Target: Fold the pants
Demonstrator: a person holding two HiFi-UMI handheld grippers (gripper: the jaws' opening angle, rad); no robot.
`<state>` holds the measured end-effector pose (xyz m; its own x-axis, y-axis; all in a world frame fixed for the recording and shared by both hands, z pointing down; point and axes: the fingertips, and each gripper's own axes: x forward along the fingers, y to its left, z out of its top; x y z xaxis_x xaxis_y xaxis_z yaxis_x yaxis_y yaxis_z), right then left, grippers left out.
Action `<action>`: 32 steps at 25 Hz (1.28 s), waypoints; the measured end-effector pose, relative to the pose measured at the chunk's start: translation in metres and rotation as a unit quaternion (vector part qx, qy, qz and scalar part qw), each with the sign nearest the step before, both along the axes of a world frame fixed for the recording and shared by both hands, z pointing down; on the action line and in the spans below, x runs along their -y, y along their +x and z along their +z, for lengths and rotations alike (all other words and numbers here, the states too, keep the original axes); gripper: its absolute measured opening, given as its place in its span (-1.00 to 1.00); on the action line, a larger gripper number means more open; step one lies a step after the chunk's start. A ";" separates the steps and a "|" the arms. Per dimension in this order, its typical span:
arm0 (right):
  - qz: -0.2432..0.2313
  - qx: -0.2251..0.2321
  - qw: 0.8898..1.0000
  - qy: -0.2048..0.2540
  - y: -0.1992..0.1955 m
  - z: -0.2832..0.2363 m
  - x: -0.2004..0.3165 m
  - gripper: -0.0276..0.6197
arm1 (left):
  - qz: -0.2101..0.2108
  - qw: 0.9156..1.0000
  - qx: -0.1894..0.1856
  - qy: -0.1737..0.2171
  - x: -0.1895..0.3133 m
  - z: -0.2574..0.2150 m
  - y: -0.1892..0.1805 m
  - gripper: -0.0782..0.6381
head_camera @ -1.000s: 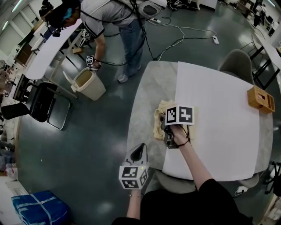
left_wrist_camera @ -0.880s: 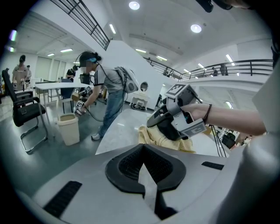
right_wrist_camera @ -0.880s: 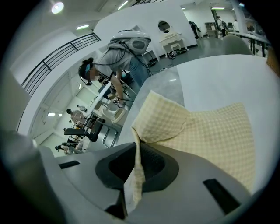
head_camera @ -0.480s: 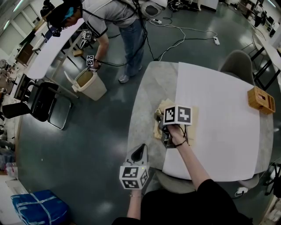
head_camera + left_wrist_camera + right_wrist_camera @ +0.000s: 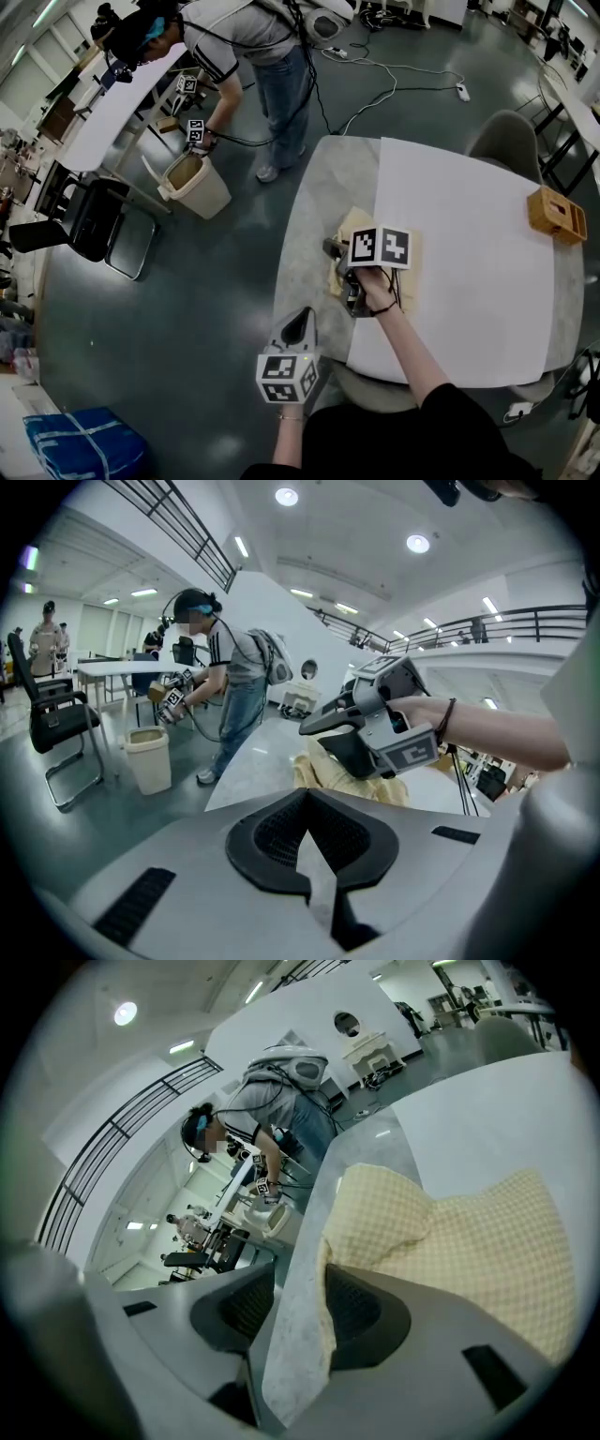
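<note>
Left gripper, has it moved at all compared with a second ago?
No. The left gripper sits in the same spot, just off the table's near-left edge.

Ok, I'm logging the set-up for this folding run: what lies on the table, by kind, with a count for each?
Pants: 1
Wooden box: 1
White sheet: 1
Total: 3
</note>
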<state>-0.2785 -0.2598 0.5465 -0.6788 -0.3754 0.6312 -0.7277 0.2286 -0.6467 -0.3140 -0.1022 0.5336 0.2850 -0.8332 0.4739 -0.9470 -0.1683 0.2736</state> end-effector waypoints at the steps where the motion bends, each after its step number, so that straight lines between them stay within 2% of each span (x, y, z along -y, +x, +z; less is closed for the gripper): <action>1: -0.001 0.004 1.000 0.000 0.000 -0.001 0.000 -0.48 | 0.001 1.000 0.000 0.002 0.000 -0.001 0.001 -0.74; 6: -0.011 0.020 1.000 0.005 -0.001 -0.011 -0.004 -0.48 | 0.005 1.000 0.003 0.010 0.002 -0.009 0.004 -0.74; 13: -0.052 -0.061 0.994 0.073 0.011 -0.032 -0.007 -0.48 | 0.018 0.999 0.009 0.025 0.008 -0.020 0.014 -0.74; 16: -0.064 -0.077 0.990 0.101 0.020 -0.047 -0.010 -0.48 | 0.018 0.999 0.012 0.032 0.009 -0.027 0.020 -0.74; 19: -0.073 -0.055 0.990 0.111 0.029 -0.064 -0.016 -0.49 | 0.018 0.999 0.015 0.042 0.012 -0.038 0.028 -0.74; 23: -0.089 -0.037 0.986 0.137 0.051 -0.084 -0.031 -0.83 | 0.019 0.998 0.021 0.062 0.011 -0.057 0.039 -0.74; 27: -0.095 -0.015 0.979 0.180 0.079 -0.105 -0.045 -0.86 | 0.019 0.996 0.025 0.087 0.012 -0.080 0.050 -0.74; 32: -0.092 0.024 0.965 0.243 0.120 -0.136 -0.067 -0.87 | 0.029 0.991 0.032 0.124 0.011 -0.114 0.067 -0.74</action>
<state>-0.1584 -0.1931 0.4106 -0.7864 -0.4890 0.3773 -0.6175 0.6360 -0.4628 -0.2467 -0.1132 0.4195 0.3117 -0.9097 0.2742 -0.9478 -0.2775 0.1568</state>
